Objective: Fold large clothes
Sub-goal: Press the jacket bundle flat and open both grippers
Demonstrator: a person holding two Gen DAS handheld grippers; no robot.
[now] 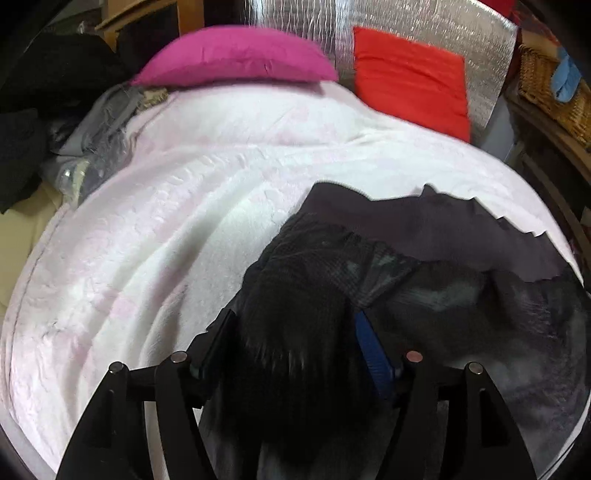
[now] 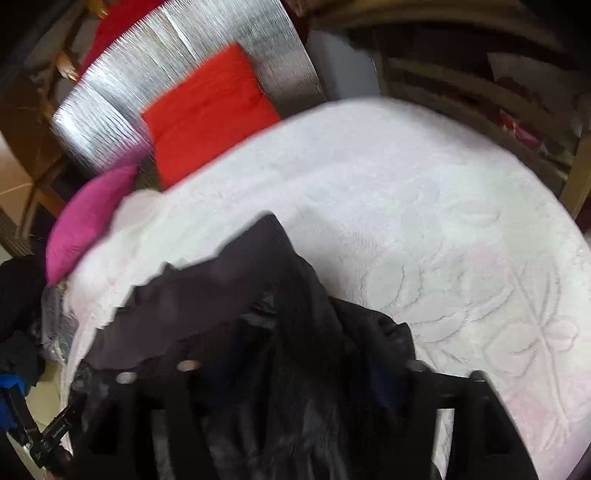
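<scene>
A large dark garment (image 1: 443, 229) with a grey-purple lining lies crumpled on the white bedspread (image 1: 184, 221). In the left wrist view my left gripper (image 1: 295, 321) stands over the garment's left end. Its jaws are wide apart and a streaked black bunch of cloth fills the gap. In the blurred right wrist view the same garment (image 2: 207, 295) spreads to the left. My right gripper (image 2: 295, 365) is at its right end, jaws wide, with black cloth lying across and between the fingers and hiding the tips.
A pink pillow (image 1: 232, 55) and a red pillow (image 1: 410, 77) lean on a silver foil sheet (image 1: 443, 22) at the bed's head. Piled clothes (image 1: 92, 140) lie at the bed's left edge. A wicker basket (image 1: 554, 92) and wooden furniture (image 2: 461, 74) stand beside the bed.
</scene>
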